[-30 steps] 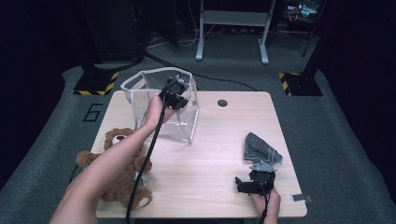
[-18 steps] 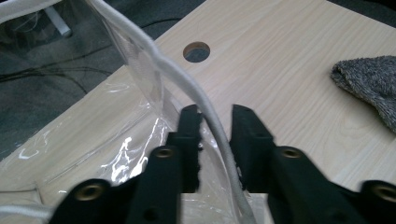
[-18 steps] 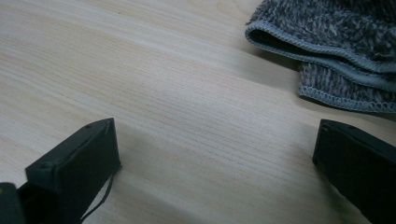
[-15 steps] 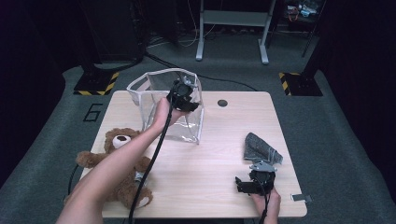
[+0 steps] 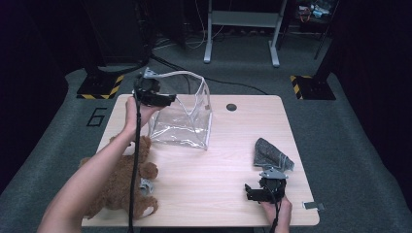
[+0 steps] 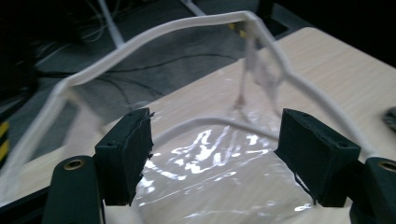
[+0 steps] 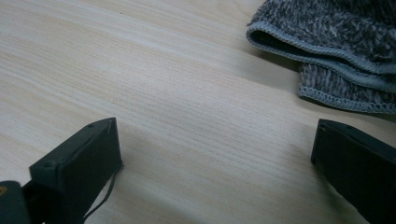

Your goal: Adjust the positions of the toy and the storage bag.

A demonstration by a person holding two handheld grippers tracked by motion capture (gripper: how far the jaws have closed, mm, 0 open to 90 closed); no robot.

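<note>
Currently the left gripper [image 5: 154,95] is held at the left rim of the clear bag [image 5: 184,119], which stands open on the table [image 5: 223,160] toward its far left. Its jaws are seen spread in the left gripper view, with the bag's white rim [image 6: 154,35] arching beyond them and nothing pinched. The right gripper [image 5: 262,189] is rested near the front right edge, jaws spread, just beside the grey cloth [image 5: 271,154]. A teddy bear [image 5: 119,182] is noted at front left.

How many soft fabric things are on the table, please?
2. A brown teddy bear lies at the near left corner, beside the left forearm. A grey cloth lies at the near right, just beyond the right gripper. Nothing seems hidden.
</note>
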